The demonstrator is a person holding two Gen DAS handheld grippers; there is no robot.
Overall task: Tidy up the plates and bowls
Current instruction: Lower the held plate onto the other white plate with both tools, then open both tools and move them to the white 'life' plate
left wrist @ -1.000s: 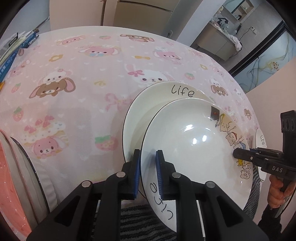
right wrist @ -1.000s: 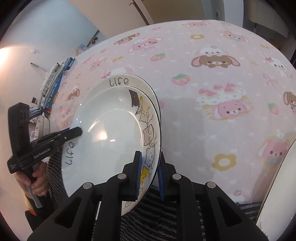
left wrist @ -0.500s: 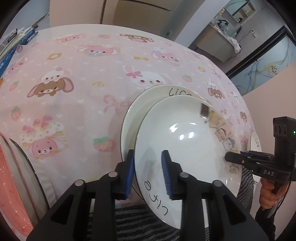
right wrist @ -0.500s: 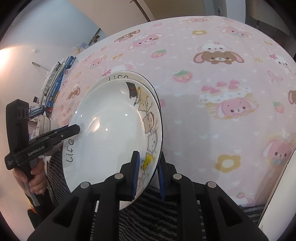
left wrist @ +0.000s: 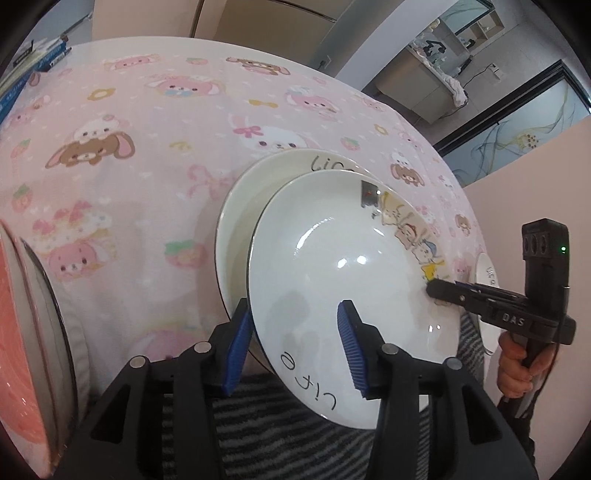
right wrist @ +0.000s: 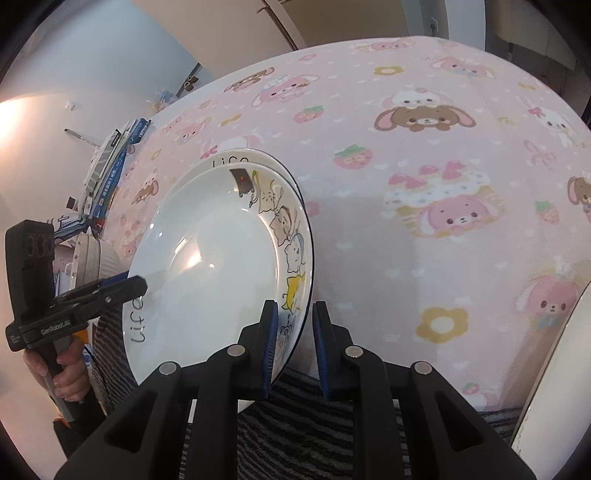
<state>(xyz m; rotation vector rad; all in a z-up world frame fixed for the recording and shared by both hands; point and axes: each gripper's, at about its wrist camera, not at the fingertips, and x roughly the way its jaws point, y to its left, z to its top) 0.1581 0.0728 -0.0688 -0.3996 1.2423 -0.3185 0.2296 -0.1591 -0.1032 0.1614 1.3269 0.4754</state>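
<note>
White cartoon-animal plate (left wrist: 343,258) lettered "Life", above a second matching plate (left wrist: 243,206), two stacked on pink tablecloth (left wrist: 129,155), left gripper (left wrist: 291,347) spread wide astride its rim, right gripper (right wrist: 291,343) slightly parted around opposite rim.

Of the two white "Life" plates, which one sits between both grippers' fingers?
The upper white cartoon-printed plate, tilted above the lower plate. The left gripper and right gripper straddle its rim; the lower white plate rests on the pink tablecloth.

Pink cartoon tablecloth (left wrist: 155,155) — beige cabinets (left wrist: 258,18) behind.
</note>
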